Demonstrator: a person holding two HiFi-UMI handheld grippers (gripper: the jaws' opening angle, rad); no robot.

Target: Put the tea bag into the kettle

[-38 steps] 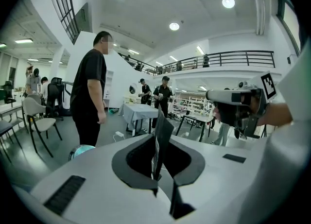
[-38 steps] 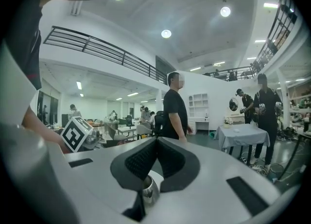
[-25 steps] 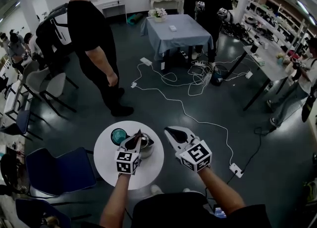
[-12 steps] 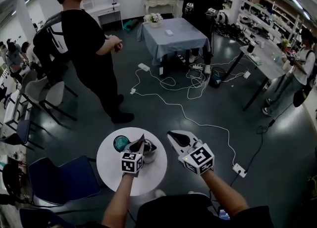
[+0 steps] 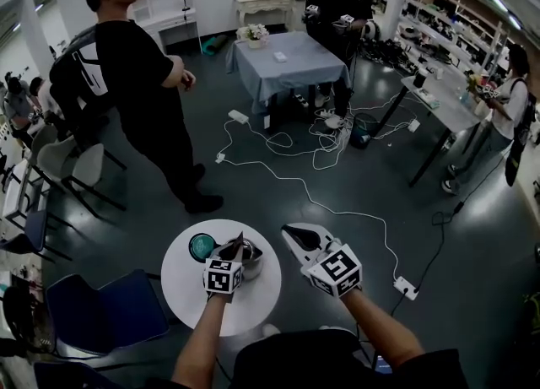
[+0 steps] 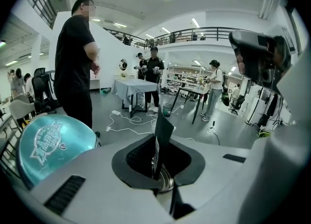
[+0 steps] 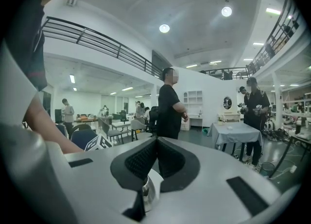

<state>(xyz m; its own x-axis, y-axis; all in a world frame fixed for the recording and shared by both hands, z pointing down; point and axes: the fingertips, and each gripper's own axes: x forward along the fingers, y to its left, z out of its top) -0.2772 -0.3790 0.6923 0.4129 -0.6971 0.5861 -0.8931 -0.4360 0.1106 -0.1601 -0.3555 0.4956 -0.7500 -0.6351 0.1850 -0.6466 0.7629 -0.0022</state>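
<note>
the left gripper (image 5: 237, 245) has its jaws clamped on the dark tea bag (image 6: 162, 129), which stands upright between them, just above the steel kettle (image 5: 251, 259) on the white counter (image 5: 181, 282). by the look of it, the drop is not yet done. the right gripper (image 5: 292, 230) is empty, its jaws together. the left jaws hide most of the kettle's opening.

Small round white table (image 5: 190, 290): near half bare, open to approach. Far half occupied by a steel kettle (image 5: 251, 259), with a teal round lid (image 5: 201, 247) just left of it. Space over the kettle is filled by the left gripper (image 5: 233, 247), clamped on a dark flat tea bag (image 6: 162, 130). Right gripper (image 5: 290, 230), jaws together, hangs off the table's right edge, apart from the kettle. Blue chair (image 5: 110, 299) crowds the left side; standing person in black (image 5: 135, 83) well beyond
</note>
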